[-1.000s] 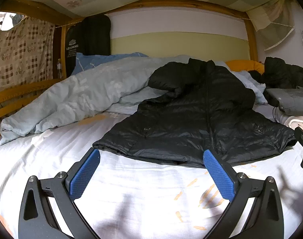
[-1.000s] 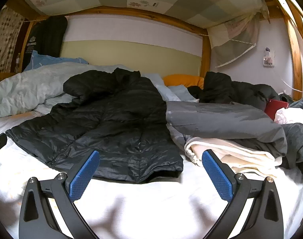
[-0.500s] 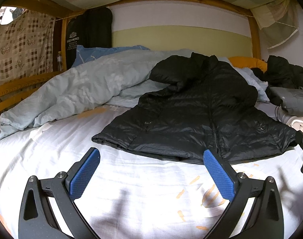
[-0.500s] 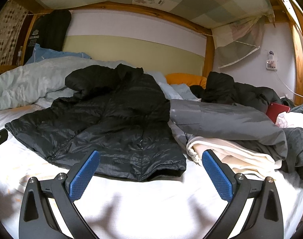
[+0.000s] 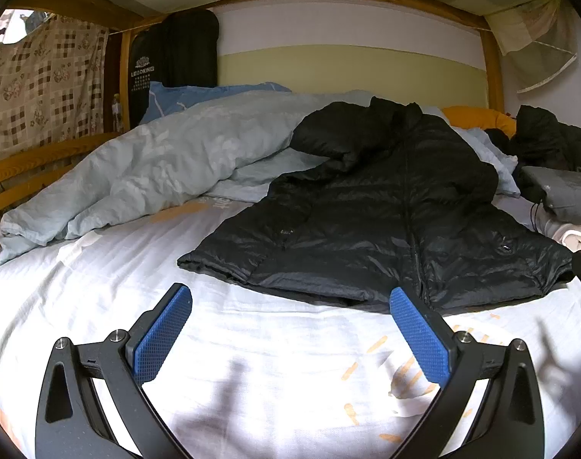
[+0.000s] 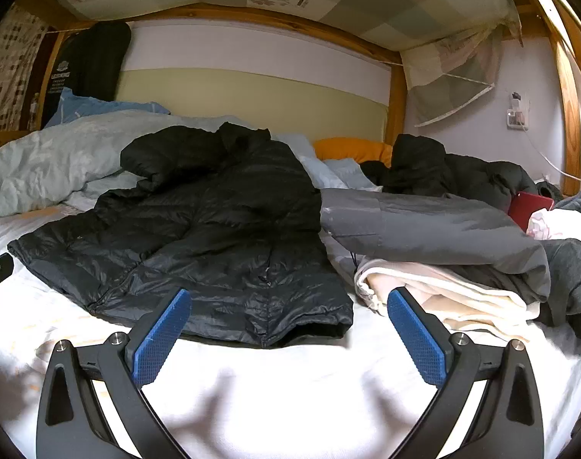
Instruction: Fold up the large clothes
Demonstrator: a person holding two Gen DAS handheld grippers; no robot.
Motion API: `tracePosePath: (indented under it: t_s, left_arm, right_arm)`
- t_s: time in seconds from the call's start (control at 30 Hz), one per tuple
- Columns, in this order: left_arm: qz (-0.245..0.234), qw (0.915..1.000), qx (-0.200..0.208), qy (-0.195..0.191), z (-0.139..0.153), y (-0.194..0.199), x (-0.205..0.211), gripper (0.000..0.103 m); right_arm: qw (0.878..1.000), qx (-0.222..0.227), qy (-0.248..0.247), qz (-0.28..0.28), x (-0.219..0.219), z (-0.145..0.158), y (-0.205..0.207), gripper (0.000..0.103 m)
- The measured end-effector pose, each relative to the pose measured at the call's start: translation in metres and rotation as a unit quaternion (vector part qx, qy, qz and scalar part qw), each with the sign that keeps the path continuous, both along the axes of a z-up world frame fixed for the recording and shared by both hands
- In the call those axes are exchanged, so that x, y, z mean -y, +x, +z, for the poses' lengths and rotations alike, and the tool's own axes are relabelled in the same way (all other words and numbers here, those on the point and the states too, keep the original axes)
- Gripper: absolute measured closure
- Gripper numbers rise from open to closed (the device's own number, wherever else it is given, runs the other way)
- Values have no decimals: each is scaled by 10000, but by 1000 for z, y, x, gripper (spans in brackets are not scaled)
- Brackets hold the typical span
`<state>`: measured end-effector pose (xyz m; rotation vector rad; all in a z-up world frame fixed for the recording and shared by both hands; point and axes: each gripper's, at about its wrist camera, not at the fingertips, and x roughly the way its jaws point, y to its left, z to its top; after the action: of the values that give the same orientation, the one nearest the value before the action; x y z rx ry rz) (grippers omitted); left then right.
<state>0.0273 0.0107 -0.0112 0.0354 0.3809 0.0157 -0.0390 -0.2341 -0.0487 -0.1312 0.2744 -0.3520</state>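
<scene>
Closer now than a second ago, both cameras frame one black puffer jacket (image 5: pixel 397 222) spread front-up mid-frame on the white bedsheet (image 5: pixel 99 298) — hem nearest the lens, collar toward the headboard, long axis running near to far. Left gripper (image 5: pixel 290 329) and right gripper (image 6: pixel 288 331) hover just short of the hem, two blue pads each, spread wide, grasping nothing. A black hanging bag (image 5: pixel 168 65), upper left — lettering blurred, seemingly "LEAOKING". One grey jacket (image 6: pixel 424 225) lies folded at right.
</scene>
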Motion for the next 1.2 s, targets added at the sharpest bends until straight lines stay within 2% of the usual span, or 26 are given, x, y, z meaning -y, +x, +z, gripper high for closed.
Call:
tracePosePath:
  t_s: [1.2]
  left_arm:
    - [178, 9996, -113, -194, -1, 3, -7, 0]
  right_arm:
    - [9999, -102, -1, 2, 1, -1, 4, 0]
